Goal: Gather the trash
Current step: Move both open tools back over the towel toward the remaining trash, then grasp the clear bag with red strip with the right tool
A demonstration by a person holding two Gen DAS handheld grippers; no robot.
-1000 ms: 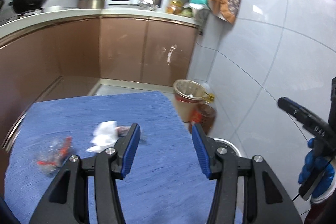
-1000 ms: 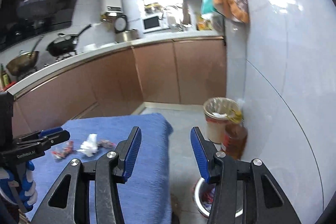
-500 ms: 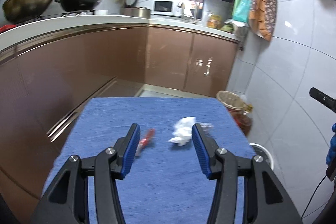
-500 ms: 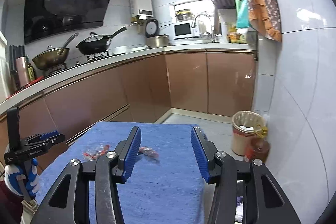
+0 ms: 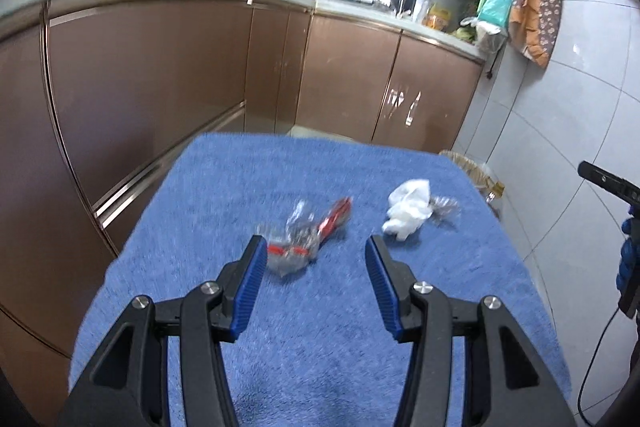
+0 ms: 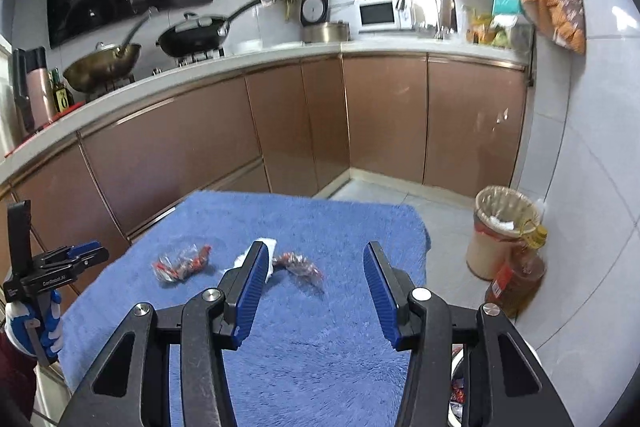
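Observation:
Three bits of trash lie on a blue towel-covered table (image 5: 328, 339) (image 6: 344, 227). A clear and red wrapper (image 5: 308, 239) (image 6: 180, 263) sits just ahead of my left gripper (image 5: 314, 271), whose jaws stand open and empty above the cloth. A crumpled white tissue (image 5: 408, 209) (image 6: 266, 253) lies to its right, with a smaller dark wrapper (image 5: 442, 207) (image 6: 300, 265) beside it. My right gripper (image 6: 312, 277) hovers open and empty near that dark wrapper. A lined trash bin (image 6: 502, 227) (image 5: 468, 163) stands on the floor past the table's right edge.
An oil bottle (image 6: 518, 283) leans by the bin against the tiled wall. A metal bowl (image 6: 460, 387) sits on the floor at lower right. Brown cabinets (image 6: 300, 131) and a counter with pans run behind the table. The left gripper (image 6: 52, 267), in a gloved hand, shows at the right wrist view's left edge.
Both views swung left from the wall and bin toward the table. The left gripper closed in on the clear and red wrapper; the right gripper came over the dark wrapper. Jaw widths are unchanged.

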